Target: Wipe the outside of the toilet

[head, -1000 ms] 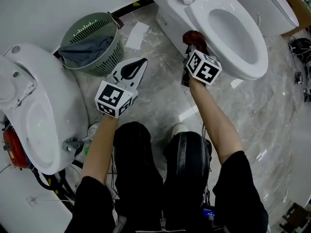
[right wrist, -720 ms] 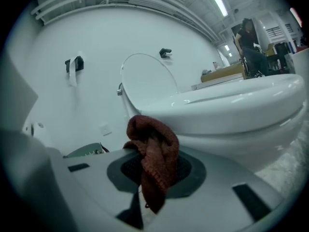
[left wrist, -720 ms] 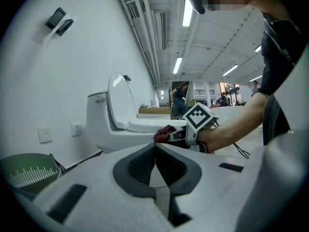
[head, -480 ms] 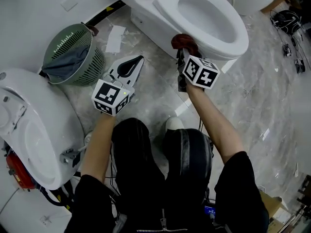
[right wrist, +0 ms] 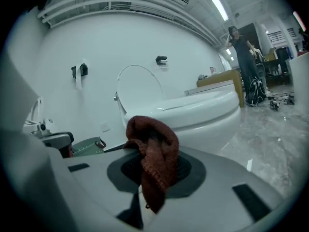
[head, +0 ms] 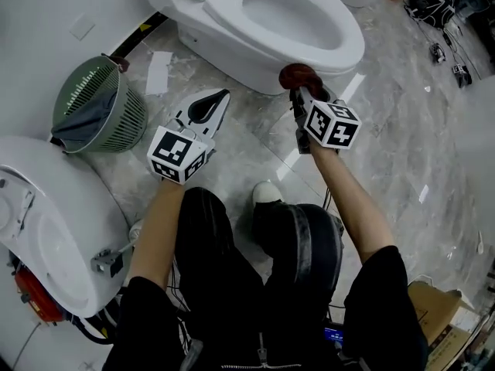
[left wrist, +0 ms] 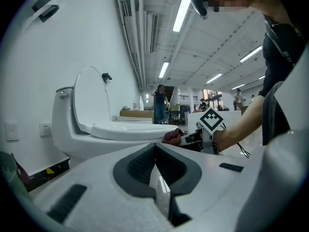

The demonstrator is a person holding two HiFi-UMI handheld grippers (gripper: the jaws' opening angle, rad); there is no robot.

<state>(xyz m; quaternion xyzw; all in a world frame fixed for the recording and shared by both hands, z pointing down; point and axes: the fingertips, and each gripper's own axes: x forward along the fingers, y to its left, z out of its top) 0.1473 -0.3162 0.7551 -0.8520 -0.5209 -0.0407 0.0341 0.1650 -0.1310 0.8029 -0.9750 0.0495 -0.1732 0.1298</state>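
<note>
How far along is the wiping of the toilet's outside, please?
Done: the reddish cloth is clamped in the right tongs. In hand: it is held at the front of the toilet, just under the bowl rim, though I cannot confirm contact. Left: no wiped area shows, so treat the whole outside as still to do. The left tongs are shut and empty.

place: big open hall fitted out as a mock bathroom | signs: toilet (head: 232, 29) and second toilet (head: 54, 207) near each other on a marble floor (head: 402, 145) | cables (head: 429, 2) on that floor | strip lights (left wrist: 182, 8) on a bare ceiling | desk (left wrist: 136, 113) and people (left wrist: 159, 103) beyond
</note>
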